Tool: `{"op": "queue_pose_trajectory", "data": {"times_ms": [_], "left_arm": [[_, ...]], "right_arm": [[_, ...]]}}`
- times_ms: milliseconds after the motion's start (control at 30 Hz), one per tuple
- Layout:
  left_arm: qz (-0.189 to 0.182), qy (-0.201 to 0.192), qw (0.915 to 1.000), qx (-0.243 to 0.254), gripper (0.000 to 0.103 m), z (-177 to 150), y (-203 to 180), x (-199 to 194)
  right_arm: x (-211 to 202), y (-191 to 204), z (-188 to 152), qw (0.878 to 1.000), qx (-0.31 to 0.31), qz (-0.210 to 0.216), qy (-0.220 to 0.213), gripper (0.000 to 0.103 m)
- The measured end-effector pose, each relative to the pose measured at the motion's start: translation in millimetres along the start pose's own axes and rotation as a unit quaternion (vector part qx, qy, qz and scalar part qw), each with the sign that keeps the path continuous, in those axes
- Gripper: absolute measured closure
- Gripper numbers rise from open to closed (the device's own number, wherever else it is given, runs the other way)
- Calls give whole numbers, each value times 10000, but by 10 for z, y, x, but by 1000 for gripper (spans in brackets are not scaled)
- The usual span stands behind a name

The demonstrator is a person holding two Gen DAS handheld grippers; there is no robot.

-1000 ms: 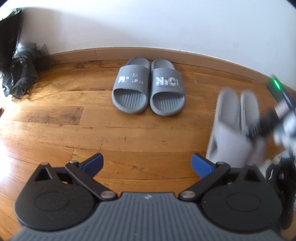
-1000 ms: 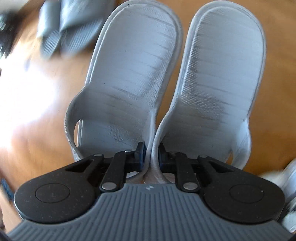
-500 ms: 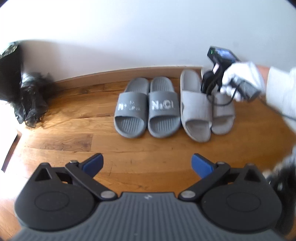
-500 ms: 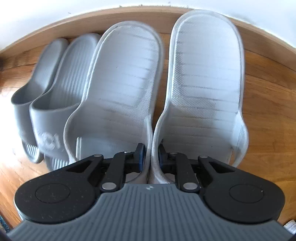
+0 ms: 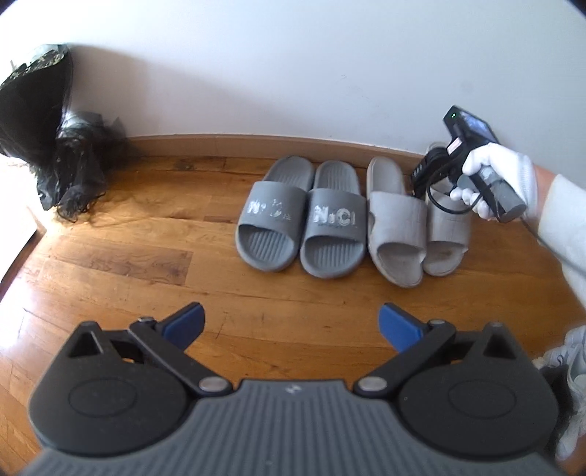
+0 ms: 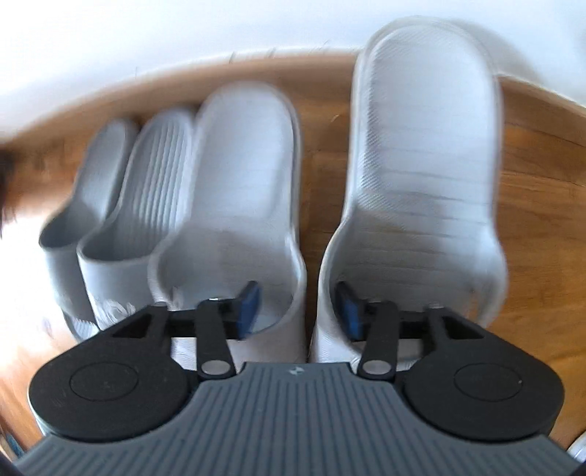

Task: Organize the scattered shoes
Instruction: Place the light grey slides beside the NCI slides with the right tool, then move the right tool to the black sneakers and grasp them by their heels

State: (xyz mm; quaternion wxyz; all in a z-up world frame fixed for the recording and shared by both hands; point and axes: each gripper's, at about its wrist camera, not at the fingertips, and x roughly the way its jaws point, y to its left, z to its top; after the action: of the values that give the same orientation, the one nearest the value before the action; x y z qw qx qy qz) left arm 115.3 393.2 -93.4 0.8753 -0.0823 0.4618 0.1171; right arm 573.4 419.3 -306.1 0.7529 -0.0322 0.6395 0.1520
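Right claw point(image 6: 298, 311) points steeply down, jaws opening – pads clear of the pale slippers' point(image 6: 421, 205) inner straps between them; left claw point(image 5: 291, 322) wide, empty.

The right gripper point(image 6: 298, 305), black with blue pads, fills the bottom of the frame, and its jaws are opening. One pad point(image 6: 249, 305) sits inside the strap opening of the left pale grey rubber slide point(image 6: 245, 183), the other inside that of the right pale grey rubber slide point(image 6: 425, 164); their inner strap walls stand between the pads, apart from them. At centre left lies a pair of darker grey ribbed slides point(image 6: 121, 197), blurred. The wooden plank floor point(image 6: 542, 227) meets a white wall point(image 6: 183, 33) along the top.
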Motion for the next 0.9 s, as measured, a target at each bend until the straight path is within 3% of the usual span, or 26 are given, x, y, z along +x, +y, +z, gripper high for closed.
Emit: {"op": "queue_pose_trajectory", "data": {"times_ms": [133,233,300,333,367,400,500,600,700,833,900], "left_arm": [[-199,-46,9998,36,0,51,-63,-32],[-364,-121,9992,122,0,49,-127,-76],[-448,-127,9988,168,0,21,-166,-91],[-476,-111,9986,199,0,4,-190,-84],[-487,-102,9985,220,0,2,-205,-80],[-486,-94,9985,240,0,-11,-233,-71],[-418,-9,9988,248,0,-16,-322,23],[-397,87,9991,157,0,-2,-359,73],[-485,124,9986,149,0,-19,-404,45],[-480,610,9969,-106,0,-75,-397,2],[-531,724,9957,-242,0,-83,-378,-18]], "right_arm": [[-630,-178,-130,9957,-156,299,-859,15],[-1013,-441,-790,9908,-371,580,-1161,14],[-1006,-395,-1361,9891,-695,445,-1223,14],[-1091,-509,-1723,9887,-828,330,-1208,14],[-1150,-777,-1847,9889,-878,311,-1156,16],[-1197,-1034,-1978,9892,-924,298,-1096,24],[-1062,-1303,-2533,9932,-801,427,-729,46],[-701,-1188,-2506,9942,-657,631,-571,56],[-453,-869,-2373,9916,-679,830,-719,57],[2,-297,-2208,9940,-477,606,-778,58],[-78,-187,-2110,9946,-266,467,-885,66]]}}
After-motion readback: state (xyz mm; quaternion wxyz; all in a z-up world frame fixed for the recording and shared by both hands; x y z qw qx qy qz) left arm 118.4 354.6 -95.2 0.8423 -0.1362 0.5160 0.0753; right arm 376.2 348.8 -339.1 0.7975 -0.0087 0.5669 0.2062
